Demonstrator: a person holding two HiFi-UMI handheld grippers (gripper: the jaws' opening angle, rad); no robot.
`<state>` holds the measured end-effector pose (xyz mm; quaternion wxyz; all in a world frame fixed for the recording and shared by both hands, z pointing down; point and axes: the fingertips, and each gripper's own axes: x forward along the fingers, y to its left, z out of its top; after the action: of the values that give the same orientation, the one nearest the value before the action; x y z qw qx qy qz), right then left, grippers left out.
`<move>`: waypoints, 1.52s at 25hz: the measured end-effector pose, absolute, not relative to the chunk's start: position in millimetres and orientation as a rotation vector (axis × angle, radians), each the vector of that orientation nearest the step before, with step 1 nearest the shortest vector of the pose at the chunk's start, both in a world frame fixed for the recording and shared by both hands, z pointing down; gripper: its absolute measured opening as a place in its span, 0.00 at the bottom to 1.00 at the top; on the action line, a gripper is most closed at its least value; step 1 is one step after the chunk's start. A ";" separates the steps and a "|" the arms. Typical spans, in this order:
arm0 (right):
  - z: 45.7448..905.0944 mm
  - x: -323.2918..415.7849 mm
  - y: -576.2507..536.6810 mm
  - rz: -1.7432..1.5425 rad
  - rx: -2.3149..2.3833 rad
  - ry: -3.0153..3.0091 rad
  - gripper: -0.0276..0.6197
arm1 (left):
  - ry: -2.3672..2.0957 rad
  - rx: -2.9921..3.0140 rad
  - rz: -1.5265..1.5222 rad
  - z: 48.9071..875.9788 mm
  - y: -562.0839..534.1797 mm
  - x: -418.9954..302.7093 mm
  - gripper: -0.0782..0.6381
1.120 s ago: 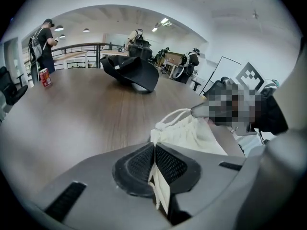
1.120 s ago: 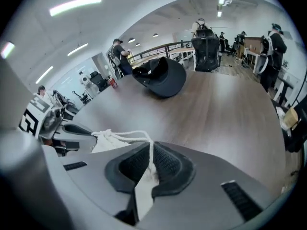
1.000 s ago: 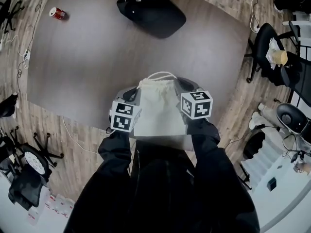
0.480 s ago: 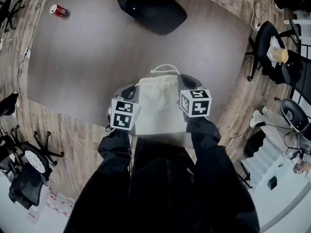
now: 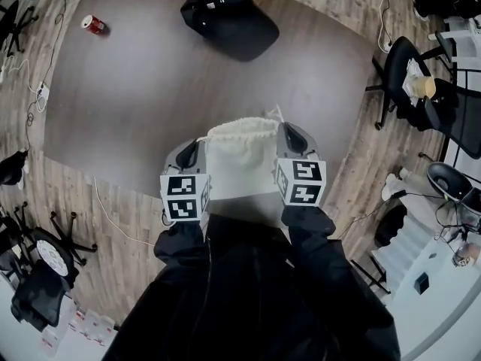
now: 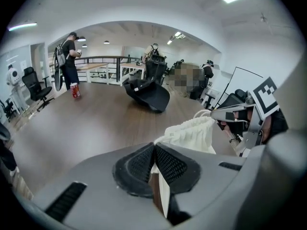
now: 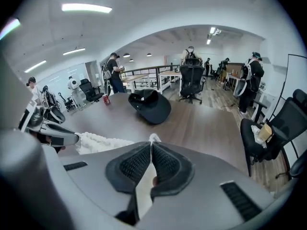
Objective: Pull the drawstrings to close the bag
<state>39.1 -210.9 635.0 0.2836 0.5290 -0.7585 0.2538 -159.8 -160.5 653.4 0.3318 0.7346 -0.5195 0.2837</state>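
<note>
Much of the bag (image 5: 239,160) is out of sight: from the head view its lower part runs under the person's dark jacket (image 5: 255,292), and whether its bottom rests on the table (image 5: 128,96) cannot be told. It hangs between the two grippers at the table's near edge, with its gathered, ruffled mouth pointing away from the person. The left gripper (image 5: 197,145) has its jaws pressed together on a strip of the bag's cream cloth at the left side. The right gripper (image 5: 285,132) pinches the cloth on the right side in the same way. Whether a cord lies inside either pinch is hidden by the pads. A thin white bit (image 5: 276,113) shows past the mouth, too small to tell as a drawstring loop. In the right gripper view a white tuft (image 7: 153,138) pokes out at the jaw tips, and the left gripper's body covers the bag's far end. Well apart, across the table, lie a black backpack (image 5: 229,19) and a red can (image 5: 93,25). Office chairs (image 5: 402,70) stand on the wooden floor to the right.
</note>
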 end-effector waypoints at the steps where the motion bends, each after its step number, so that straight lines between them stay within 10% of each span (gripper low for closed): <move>1: 619.7 38.9 -211.6 0.649 1.437 -2.046 0.09 | -1.371 1.935 0.723 641.9 -161.9 -160.1 0.16; 38: 423.8 85.6 -175.7 0.218 1.764 -2.153 0.09 | -1.767 2.096 0.476 445.6 -149.7 -171.4 0.16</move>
<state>85.6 -175.7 423.8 0.1740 0.6221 -0.7595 0.0770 -171.4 -149.7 445.6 0.1786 0.7412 -0.6248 0.1684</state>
